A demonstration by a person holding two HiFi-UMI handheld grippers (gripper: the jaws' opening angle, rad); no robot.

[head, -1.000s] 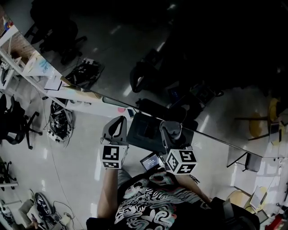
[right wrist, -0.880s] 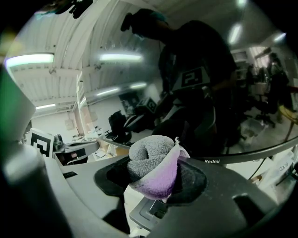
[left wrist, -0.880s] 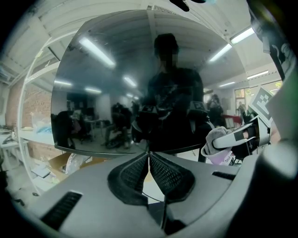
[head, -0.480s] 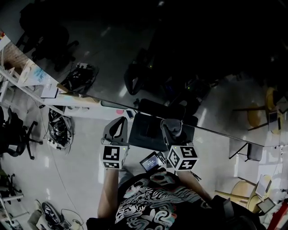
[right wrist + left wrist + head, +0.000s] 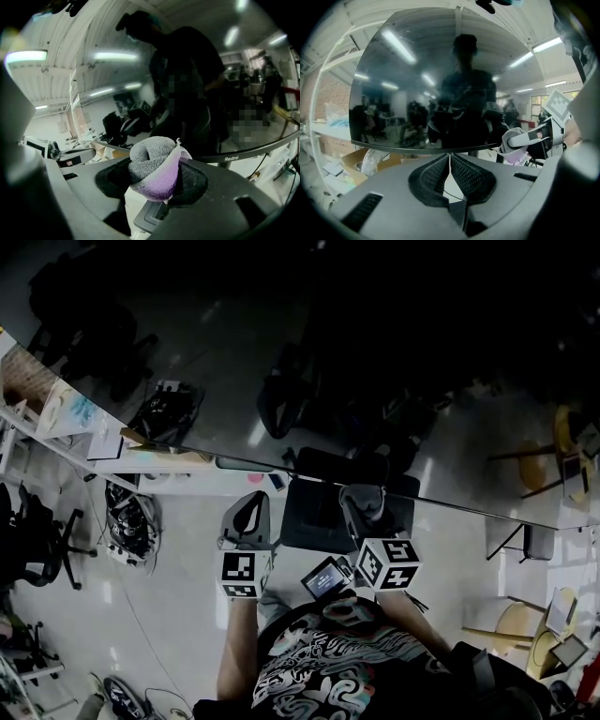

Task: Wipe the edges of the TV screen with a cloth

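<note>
Though the right gripper (image 5: pixel 157 180), clenching the cloth (image 5: pixel 151 161), and the empty, closed left gripper (image 5: pixel 450 172) drifted slightly right along the TV screen (image 5: pixel 440 93) edge, wiping seems barely begun.

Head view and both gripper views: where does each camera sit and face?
Head view: on the head, steeply down at the TV screen; left tool, right tool, shirt show.
Left gripper view: on the left tool, along its shut jaws at the screen; right tool shows.
Right gripper view: on the right tool, along jaws clamping the cloth, at the screen's lower edge.
Shared: both gripper views show cloth and screen.
</note>
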